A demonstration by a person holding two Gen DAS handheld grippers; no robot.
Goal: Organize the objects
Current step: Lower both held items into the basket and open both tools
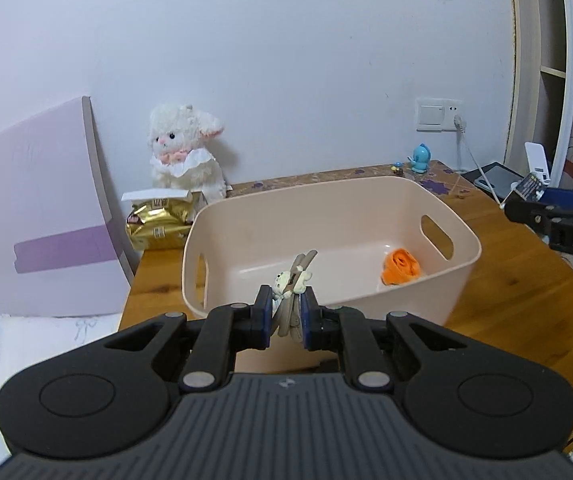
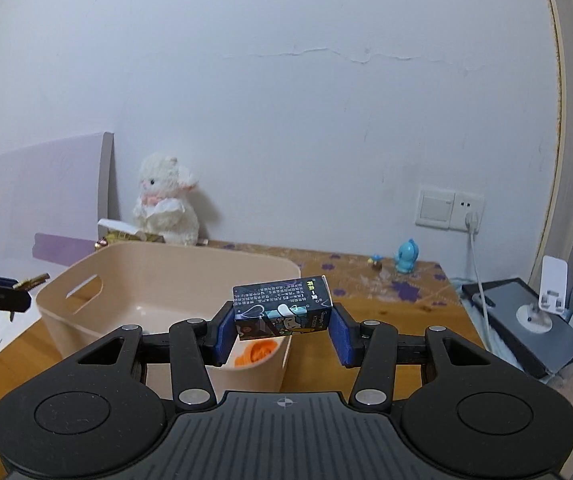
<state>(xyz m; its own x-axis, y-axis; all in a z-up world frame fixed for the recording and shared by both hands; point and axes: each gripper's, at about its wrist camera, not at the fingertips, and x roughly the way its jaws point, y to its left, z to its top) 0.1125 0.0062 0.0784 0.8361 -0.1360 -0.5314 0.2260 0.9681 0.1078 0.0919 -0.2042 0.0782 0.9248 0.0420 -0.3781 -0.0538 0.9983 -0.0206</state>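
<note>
A pale pink plastic bin [image 1: 246,220] [image 2: 166,264] with handle slots stands on the wooden table [image 1: 526,280]. An orange fabric rose [image 1: 400,266] [image 2: 256,354] lies inside it at the right. My left gripper [image 1: 286,312] hovers over the bin's near rim, shut on a beige hair clip [image 1: 292,280] with a small bear figure. My right gripper [image 2: 282,328] is above the bin's right corner, shut on a small dark carton [image 2: 282,306] printed with a cartoon. The right gripper's tip with the carton [image 1: 530,188] shows at the right edge of the left wrist view.
A white plush lamb [image 1: 184,148] and a gold foil pack [image 1: 158,222] sit behind the bin on the left, beside a lilac board [image 1: 38,220]. A blue figurine [image 2: 406,258], a wall socket with cable [image 2: 472,220], a tablet [image 2: 526,320] and white stand [image 2: 552,284] are at right.
</note>
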